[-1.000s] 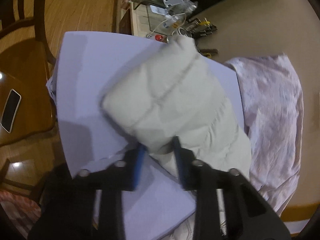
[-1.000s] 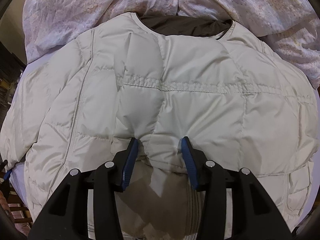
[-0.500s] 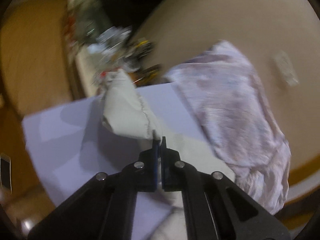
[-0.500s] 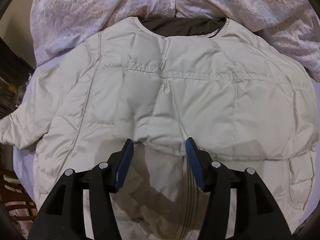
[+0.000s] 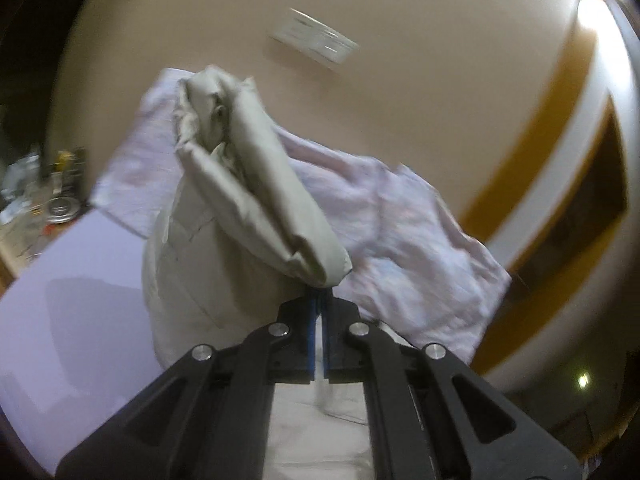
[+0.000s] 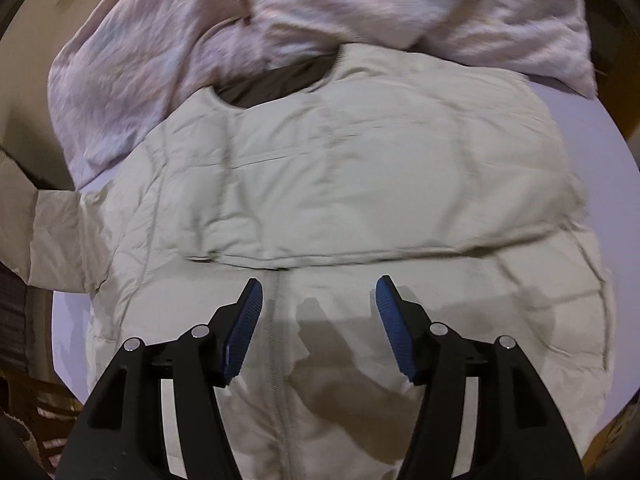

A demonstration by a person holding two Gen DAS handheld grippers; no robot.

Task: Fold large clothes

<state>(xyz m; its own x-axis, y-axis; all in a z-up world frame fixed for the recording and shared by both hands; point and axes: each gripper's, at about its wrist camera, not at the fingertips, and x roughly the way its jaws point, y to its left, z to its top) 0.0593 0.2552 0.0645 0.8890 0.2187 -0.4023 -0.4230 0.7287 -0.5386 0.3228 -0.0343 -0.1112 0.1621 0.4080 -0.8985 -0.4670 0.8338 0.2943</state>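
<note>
- Left wrist view: left gripper [image 5: 319,300] at 6 o'clock, jaws pressed together on the edge of a sleeve [image 5: 256,184] of the cream puffer jacket [image 5: 192,276], blue pads almost touching.
- Sleeve lifted clear of the lavender sheet [image 5: 72,292], running from the pinch point up toward 11 o'clock, cuff end open and crumpled at the top.
- Rest of the jacket hanging below the sleeve at 8 o'clock, draped down toward the sheet.
- Pale pink crumpled quilt [image 5: 400,220] behind the sleeve, from 10 o'clock across to 3 o'clock, against a beige wall [image 5: 400,100].
- Blurred clutter on a shelf at 9 o'clock; too smeared to name.
- Right wrist view: right gripper [image 6: 319,304] at 6 o'clock, jaws wide apart and just now opening further, nothing between the pads, hovering over the jacket front.
- Cream puffer jacket [image 6: 360,184] spread flat on the lavender sheet [image 6: 68,340], filling the centre, dark-lined collar at 12 o'clock, zip running down between the fingers.
- One sleeve already folded across the chest, its lower edge lying just above the fingertips.
- Other sleeve [image 6: 48,236] stretched out toward 9 o'clock and rising off the frame edge.
- Pink quilt [image 6: 160,40] bunched along the top from 10 to 2 o'clock, touching the collar.
</note>
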